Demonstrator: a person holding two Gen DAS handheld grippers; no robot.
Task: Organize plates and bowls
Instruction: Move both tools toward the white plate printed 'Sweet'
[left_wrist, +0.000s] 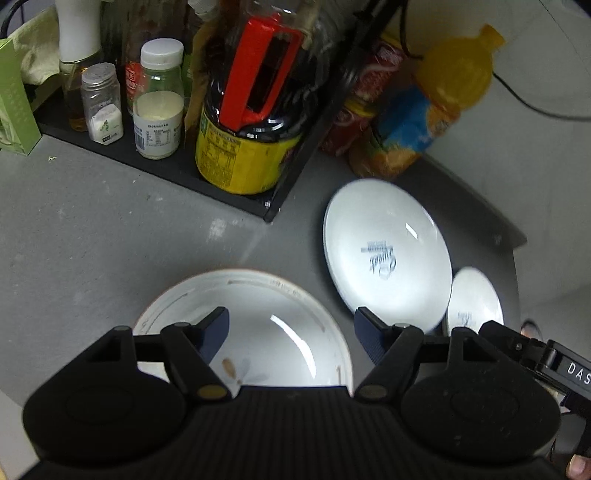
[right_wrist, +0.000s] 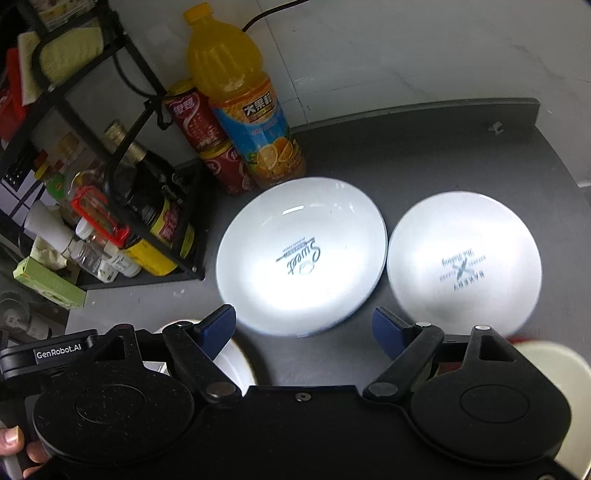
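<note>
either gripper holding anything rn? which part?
Nothing held. Left gripper open above the flowered bowl; right gripper open above the counter.

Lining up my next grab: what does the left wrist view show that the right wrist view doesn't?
Only the left wrist view: the whole inside of the flower-print bowl under the open left gripper, and the rack's white-capped jar.

Only the right wrist view: the full "Bakery" plate, the red cans, and the open right gripper, nothing between its pads.

Both: the "Sweet" plate, the orange juice bottle, the black rack and the dark counter.
</note>
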